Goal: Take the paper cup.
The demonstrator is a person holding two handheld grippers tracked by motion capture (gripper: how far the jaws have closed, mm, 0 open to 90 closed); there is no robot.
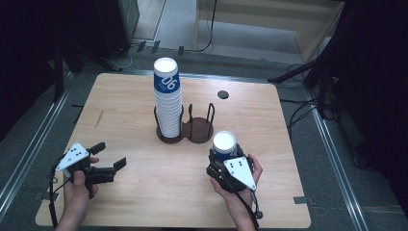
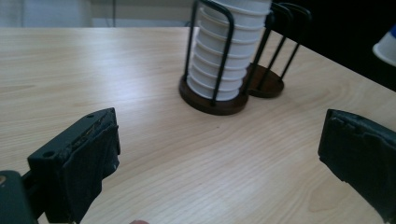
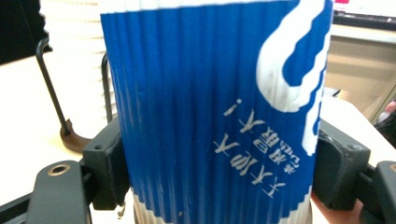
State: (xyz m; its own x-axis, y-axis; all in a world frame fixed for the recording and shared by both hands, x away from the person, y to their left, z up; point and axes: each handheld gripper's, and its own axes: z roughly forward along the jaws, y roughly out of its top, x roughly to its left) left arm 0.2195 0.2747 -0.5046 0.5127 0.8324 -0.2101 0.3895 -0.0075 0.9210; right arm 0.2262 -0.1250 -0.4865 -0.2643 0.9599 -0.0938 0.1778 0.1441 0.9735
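Note:
A tall stack of upside-down blue-and-white paper cups (image 1: 168, 98) stands in the left ring of a dark wire cup holder (image 1: 199, 130) at mid-table; the holder's right ring is empty. A single upside-down blue cup (image 1: 224, 144) sits at the front right with my right gripper (image 1: 226, 156) shut on it. In the right gripper view both jaws press the ribbed sides of that cup (image 3: 210, 107). My left gripper (image 1: 109, 155) is at the front left, open and holding nothing. Its view looks past its spread jaws toward the stack (image 2: 224, 56) and holder (image 2: 264, 86).
The wooden table (image 1: 134, 192) has a small black round mark (image 1: 223, 94) near its far edge. Bare wood lies between the two hands. Dark stands and cables ring the table on the floor.

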